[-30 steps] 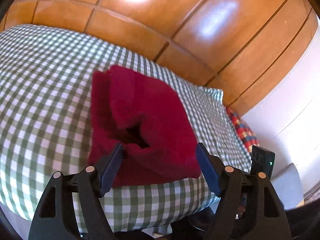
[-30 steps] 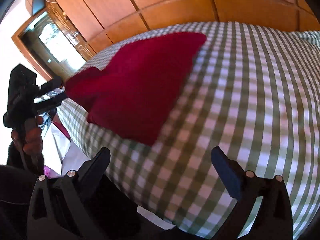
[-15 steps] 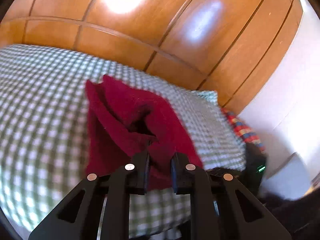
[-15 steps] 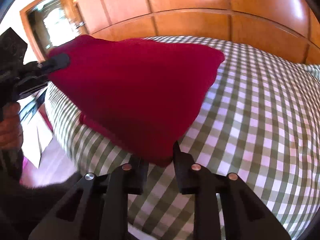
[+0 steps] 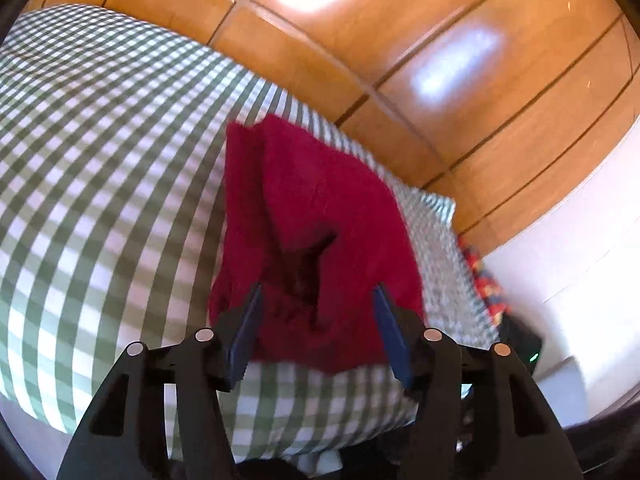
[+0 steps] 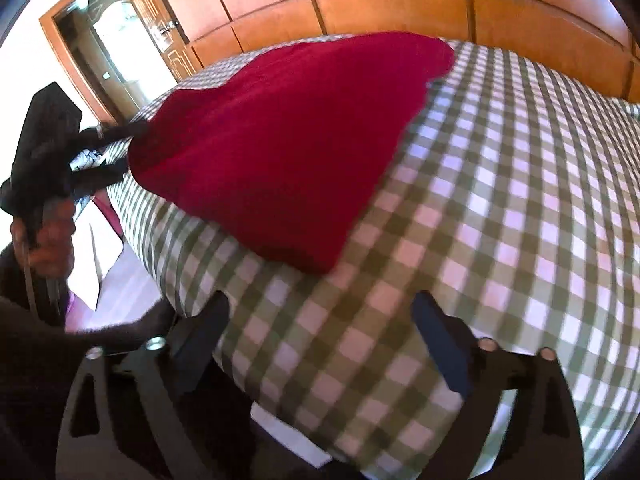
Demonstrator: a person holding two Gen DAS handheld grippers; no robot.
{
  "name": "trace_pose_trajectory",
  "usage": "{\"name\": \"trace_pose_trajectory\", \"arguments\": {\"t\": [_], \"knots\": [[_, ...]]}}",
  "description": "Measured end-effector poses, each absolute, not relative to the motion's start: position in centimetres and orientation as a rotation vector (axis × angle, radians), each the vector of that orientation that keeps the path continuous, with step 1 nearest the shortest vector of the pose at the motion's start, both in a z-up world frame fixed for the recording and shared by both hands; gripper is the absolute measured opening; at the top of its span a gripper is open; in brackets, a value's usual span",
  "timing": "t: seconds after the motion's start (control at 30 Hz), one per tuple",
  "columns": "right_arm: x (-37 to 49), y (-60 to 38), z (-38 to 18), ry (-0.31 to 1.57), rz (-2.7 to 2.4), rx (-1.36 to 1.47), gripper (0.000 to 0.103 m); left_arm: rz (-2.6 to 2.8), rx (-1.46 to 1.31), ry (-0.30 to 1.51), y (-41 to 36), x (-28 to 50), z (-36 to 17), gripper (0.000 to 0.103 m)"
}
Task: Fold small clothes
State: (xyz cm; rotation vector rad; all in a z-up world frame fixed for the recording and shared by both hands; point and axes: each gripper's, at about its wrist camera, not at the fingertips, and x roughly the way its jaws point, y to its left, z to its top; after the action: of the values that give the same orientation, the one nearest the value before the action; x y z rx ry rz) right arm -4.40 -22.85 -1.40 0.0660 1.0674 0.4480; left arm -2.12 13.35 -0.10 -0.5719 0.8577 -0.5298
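Left wrist view first: from the left edge to past the middle runs the bed (image 5: 100,184) with its green-and-white checked cover. At the centre of the frame lies the dark red cloth (image 5: 320,216), folded in layers, with a dark hollow in its near part; its near edge is close to the near side of the bed. At the bottom centre the left tool (image 5: 318,300) stands released. Its jaws have just been opening, and the near part of the cloth is between the two blue pads, which do not press on it. Behind the bed, across the top and the right, are shiny wooden panels (image 5: 440,80).

Right wrist view: at the left edge a hand (image 6: 44,240) holds the left tool (image 6: 120,152), whose black fingers reach the left corner of the red cloth (image 6: 280,140). The cloth lies flat in the upper middle of the frame, on the checked bed (image 6: 520,200), which fills the right half. At the bottom the right tool (image 6: 320,320) is wide apart, its jaws just opened, with only the checked cover between them. It is just beside the near corner of the cloth and does not touch it.
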Motion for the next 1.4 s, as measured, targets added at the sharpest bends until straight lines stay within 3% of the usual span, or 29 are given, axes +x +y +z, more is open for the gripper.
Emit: {"name": "trace_pose_trajectory", "arguments": {"t": [0.27,0.43,0.47,0.5,0.57,0.67,0.87,1.03,1.13,1.4], "knots": [[-3.3,-29.5,2.2,0.945,0.31,0.243,0.096,-0.478,-0.553,0.931,12.8,3.5,-0.1,0.054],[-2.3,-28.7,4.7,0.852,0.301,0.208,0.096,-0.522,-0.56,0.988,11.4,6.9,-1.0,0.054],[-2.2,-28.3,5.1,0.836,0.306,0.189,0.096,-0.533,-0.558,1.005,11.0,7.5,-1.3,0.05],[-1.9,-27.6,5.5,0.818,0.312,0.155,0.096,-0.533,-0.55,1.009,10.6,7.7,-1.5,0.035],[-1.4,-26.1,5.9,0.8,0.316,0.107,0.096,-0.529,-0.516,0.99,10.0,8.1,-1.4,0.023],[-0.5,-23.0,6.3,0.772,0.314,0.031,0.096,-0.536,-0.472,0.886,9.7,7.0,1.0,0.015],[1.3,-17.8,5.2,0.725,0.349,-0.082,0.096,-0.497,-0.344,0.725,9.3,4.7,5.5,0.015],[2.4,-14.8,1.2,0.784,0.319,-0.17,0.096,-0.298,-0.256,0.939,9.1,7.2,-0.8,0.015],[2.1,-14.4,0.0,0.778,0.298,-0.183,0.096,-0.252,-0.235,0.934,8.9,6.7,-1.8,0.024],[2.5,-15.3,-0.1,0.775,0.31,-0.143,0.098,-0.249,-0.188,0.734,6.6,1.6,4.1,0.024]]}}
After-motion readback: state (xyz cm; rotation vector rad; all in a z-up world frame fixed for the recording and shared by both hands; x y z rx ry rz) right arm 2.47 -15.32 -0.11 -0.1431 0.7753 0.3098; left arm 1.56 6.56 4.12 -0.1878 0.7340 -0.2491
